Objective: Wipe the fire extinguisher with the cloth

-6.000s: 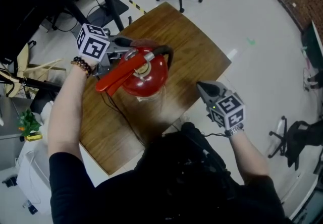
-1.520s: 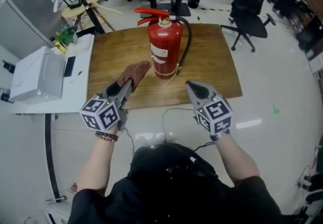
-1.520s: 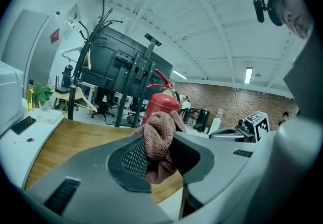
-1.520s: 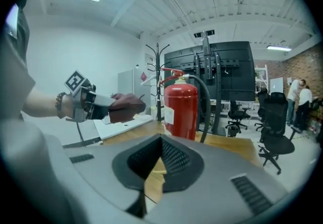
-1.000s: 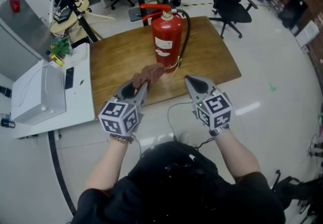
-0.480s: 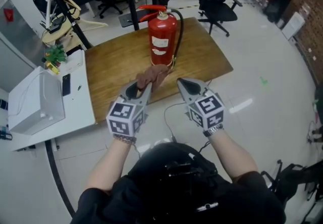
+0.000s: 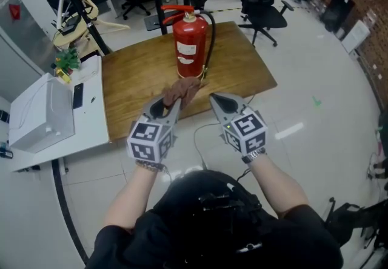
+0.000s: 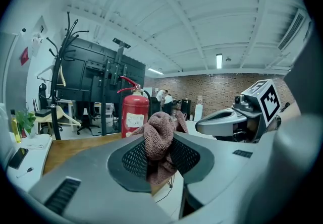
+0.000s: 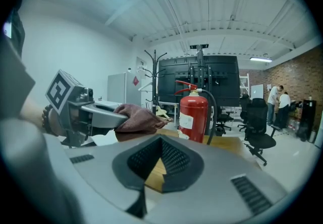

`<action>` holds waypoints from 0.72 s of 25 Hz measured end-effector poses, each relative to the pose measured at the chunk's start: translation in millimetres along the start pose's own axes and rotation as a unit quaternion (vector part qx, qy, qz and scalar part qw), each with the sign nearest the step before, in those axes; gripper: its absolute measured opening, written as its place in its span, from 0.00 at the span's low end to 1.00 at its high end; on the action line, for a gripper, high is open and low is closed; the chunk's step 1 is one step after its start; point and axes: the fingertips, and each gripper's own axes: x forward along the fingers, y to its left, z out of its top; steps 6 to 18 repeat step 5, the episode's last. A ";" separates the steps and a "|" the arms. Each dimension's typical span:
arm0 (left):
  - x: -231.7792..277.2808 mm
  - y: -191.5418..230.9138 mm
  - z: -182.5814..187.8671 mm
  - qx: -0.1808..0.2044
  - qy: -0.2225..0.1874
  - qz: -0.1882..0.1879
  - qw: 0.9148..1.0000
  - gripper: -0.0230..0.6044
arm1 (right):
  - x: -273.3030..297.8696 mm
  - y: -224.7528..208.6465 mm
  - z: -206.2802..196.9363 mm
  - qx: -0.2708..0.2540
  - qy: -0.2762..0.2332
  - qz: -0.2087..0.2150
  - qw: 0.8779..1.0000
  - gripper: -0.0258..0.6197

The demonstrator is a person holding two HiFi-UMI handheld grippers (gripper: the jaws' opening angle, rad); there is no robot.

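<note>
The left gripper grasps the cloth near the extinguisher, which stands upright on the table. The right gripper is clenched, empty.

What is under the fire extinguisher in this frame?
The fire extinguisher stands upright on the wooden table. The tabletop directly beneath its base is covered by the cylinder, so that patch cannot be seen.

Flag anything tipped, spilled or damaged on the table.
Nothing stands out. The fire extinguisher stands upright on the wooden table; the cloth is bunched in the left tool; the right tool is shut and empty.
</note>
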 end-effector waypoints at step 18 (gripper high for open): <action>1.3 -4.8 -1.7 0.000 0.002 0.006 1.000 0.19 | -4.9 -3.8 -3.6 0.001 0.002 0.003 1.000 0.06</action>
